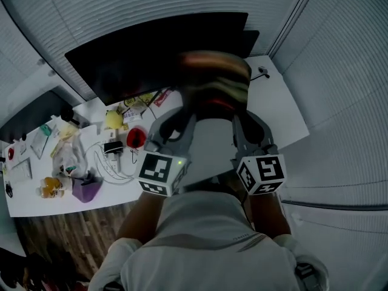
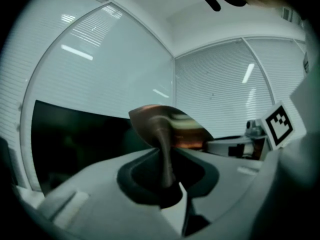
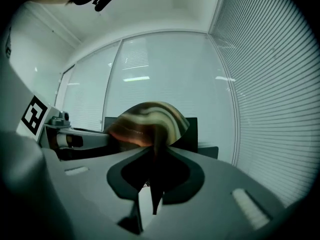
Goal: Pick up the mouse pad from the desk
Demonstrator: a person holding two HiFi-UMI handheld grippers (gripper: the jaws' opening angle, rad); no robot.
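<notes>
Brown-striped mouse pad [image 1: 215, 77] in left tool [image 1: 182, 116] and right tool [image 1: 239, 117].

No legible text, label, brand or number in any view.

The mouse pad [image 1: 215, 80] is just a smear of brown and cream in the head view, its pattern unreadable, and it covers the tips of the left claw [image 1: 189, 111] and the right claw [image 1: 237, 111]. In the left gripper view the pad's lower edge sinks into dark shadow between the jaws. The person's shoulders [image 1: 200, 241] hide the near edge of the table [image 1: 285, 108]. The clutter [image 1: 91, 156] at its left end is too small to name.
</notes>
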